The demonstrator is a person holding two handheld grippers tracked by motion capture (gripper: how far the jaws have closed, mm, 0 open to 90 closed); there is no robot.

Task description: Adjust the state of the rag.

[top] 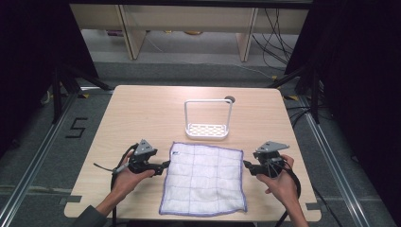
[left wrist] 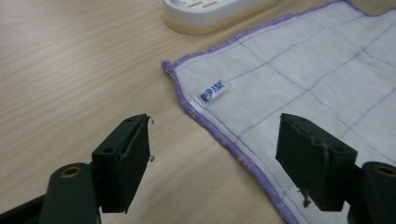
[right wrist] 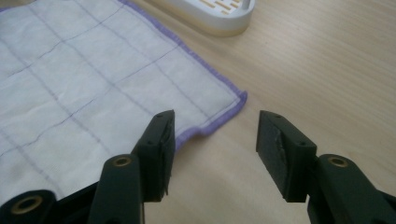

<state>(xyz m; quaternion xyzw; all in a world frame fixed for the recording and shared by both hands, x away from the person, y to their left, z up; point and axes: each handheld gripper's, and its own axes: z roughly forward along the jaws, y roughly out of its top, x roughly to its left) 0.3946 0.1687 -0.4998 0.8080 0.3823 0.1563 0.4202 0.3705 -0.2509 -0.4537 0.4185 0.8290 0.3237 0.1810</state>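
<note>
While jaws gape, cloth (top: 204, 178) flat, grippers (top: 165, 165) flanking.

One white quilted cloth with a purple stitched border (top: 204, 178) lies on one light wooden table (top: 142, 113). One white plastic rack with a slotted base and a tall loop handle (top: 207, 119) stands there. Two black two-jaw grippers are present: the left gripper (top: 166, 164) and the right gripper (top: 246, 164).

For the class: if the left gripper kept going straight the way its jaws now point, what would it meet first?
Most likely the cloth. The left gripper is open, with the cloth's purple left edge running between its jaws just ahead. Beyond lies the white rack. How high the jaws ride above the table is unclear.
</note>
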